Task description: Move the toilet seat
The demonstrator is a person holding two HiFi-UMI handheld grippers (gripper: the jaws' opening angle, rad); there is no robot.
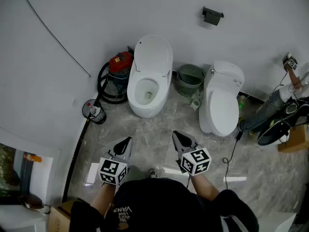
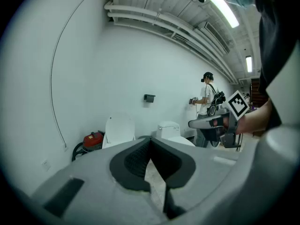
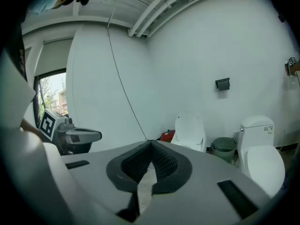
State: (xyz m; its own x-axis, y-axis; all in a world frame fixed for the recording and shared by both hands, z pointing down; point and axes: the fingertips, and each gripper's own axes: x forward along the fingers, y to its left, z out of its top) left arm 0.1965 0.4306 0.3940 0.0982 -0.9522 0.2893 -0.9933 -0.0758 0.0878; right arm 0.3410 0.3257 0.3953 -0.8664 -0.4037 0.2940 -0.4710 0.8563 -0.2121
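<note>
Two white toilets stand against the far wall. The left toilet [image 1: 147, 76] has its seat and lid raised [image 2: 118, 129], so the bowl shows. The lid of the right toilet [image 1: 222, 100] is down. My left gripper [image 1: 126, 141] and right gripper [image 1: 177, 135] hover side by side over the marble floor, well short of both toilets. Both are shut with nothing between the jaws. In the left gripper view the tips [image 2: 150, 139] meet below the raised lid. In the right gripper view the right gripper [image 3: 150, 144] points toward the left toilet [image 3: 190, 131].
A green waste basket [image 1: 189, 79] sits between the toilets. A red vacuum [image 1: 119, 64] with a black hose stands left of the left toilet. A cable and bags [image 1: 285, 122] lie at the right. Another person [image 2: 206, 97] stands by the far wall.
</note>
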